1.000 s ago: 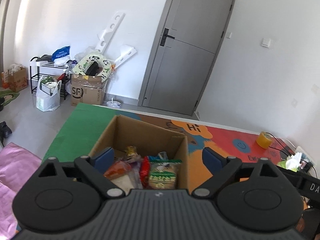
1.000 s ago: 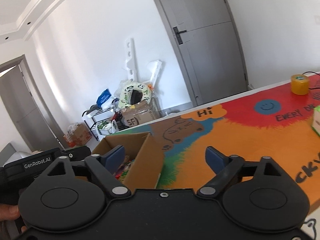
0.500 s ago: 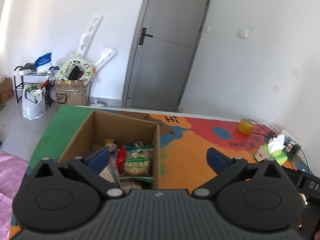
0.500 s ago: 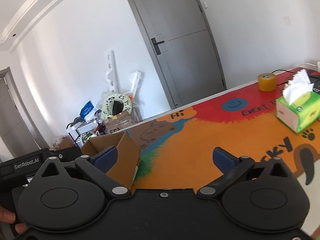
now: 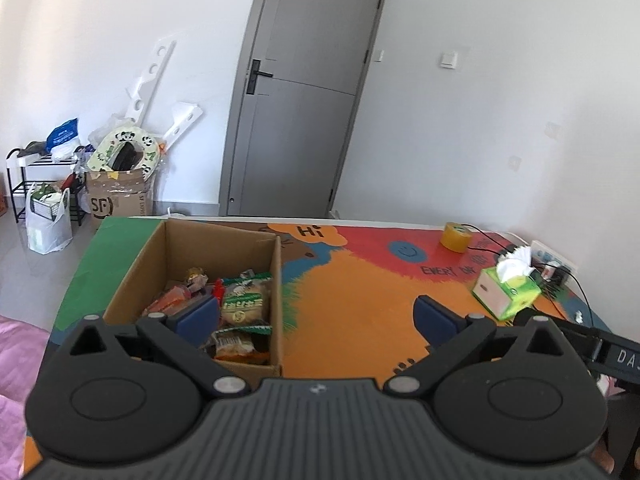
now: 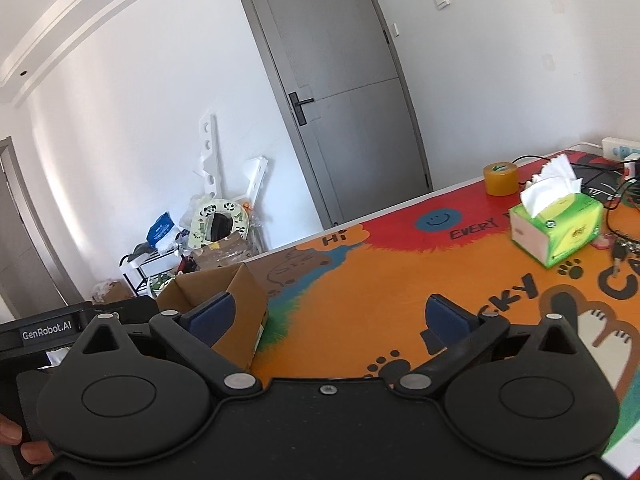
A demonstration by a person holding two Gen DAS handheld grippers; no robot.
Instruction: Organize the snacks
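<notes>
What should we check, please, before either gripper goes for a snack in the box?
1. Left gripper open and empty: ok; jaws have just opened, nothing between them.
2. Right gripper open and empty: ok; also just opened, nothing between them.
3. Box upright, top open: ok.
4. Snacks reachable: ok; they lie loose in the box, uncovered.
5. Bare mat beside the box for sorting: ok; the tissue box and tape roll stand well off to the side.
6. How many snacks lie underneath: cannot tell; the left gripper's finger and the pile hide them.
</notes>
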